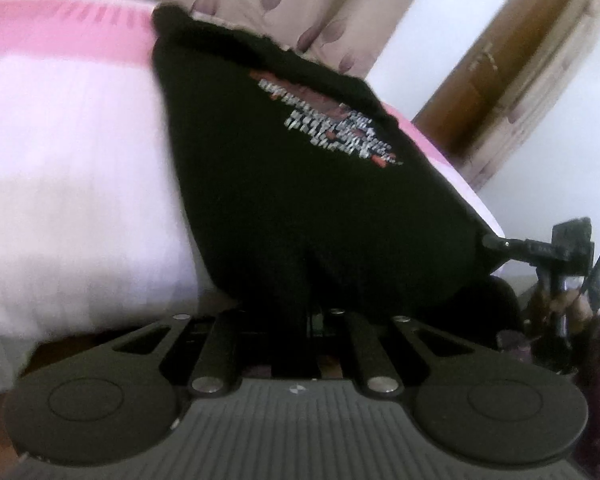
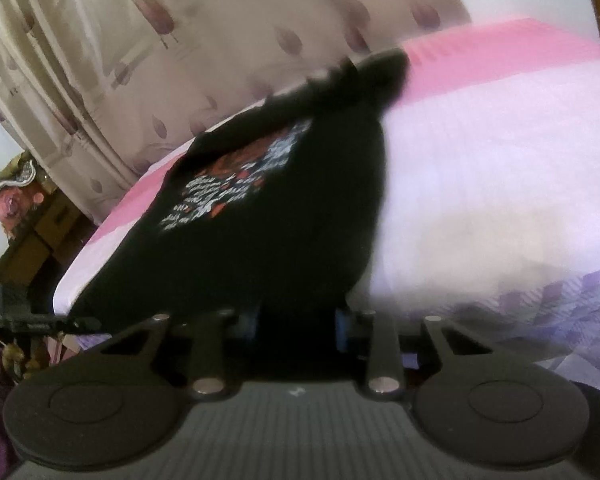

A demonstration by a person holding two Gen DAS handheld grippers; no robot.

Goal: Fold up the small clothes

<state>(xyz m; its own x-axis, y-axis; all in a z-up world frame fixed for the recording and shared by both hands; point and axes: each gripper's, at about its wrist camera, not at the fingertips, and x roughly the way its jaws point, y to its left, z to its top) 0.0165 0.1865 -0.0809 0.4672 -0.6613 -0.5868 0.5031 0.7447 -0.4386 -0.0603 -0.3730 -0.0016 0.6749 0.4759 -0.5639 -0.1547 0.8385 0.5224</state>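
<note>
i see the pink-and-white bed first, with the black printed t-shirt lying across it, its long axis running away from me toward the curtain. both grippers sit at its near hem, side by side. my left gripper is clamped tight on that edge; my right gripper has black cloth bunched between narrowed jaws, apparently gripped. i judge the next lift goes forward along the shirt.

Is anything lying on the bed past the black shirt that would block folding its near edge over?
Nothing visible does. Both claws, left and right, already meet the shirt's near hem, and the bed around and beyond the shirt shows only bare pink and white cover. The shirt's far side is blurred.
</note>
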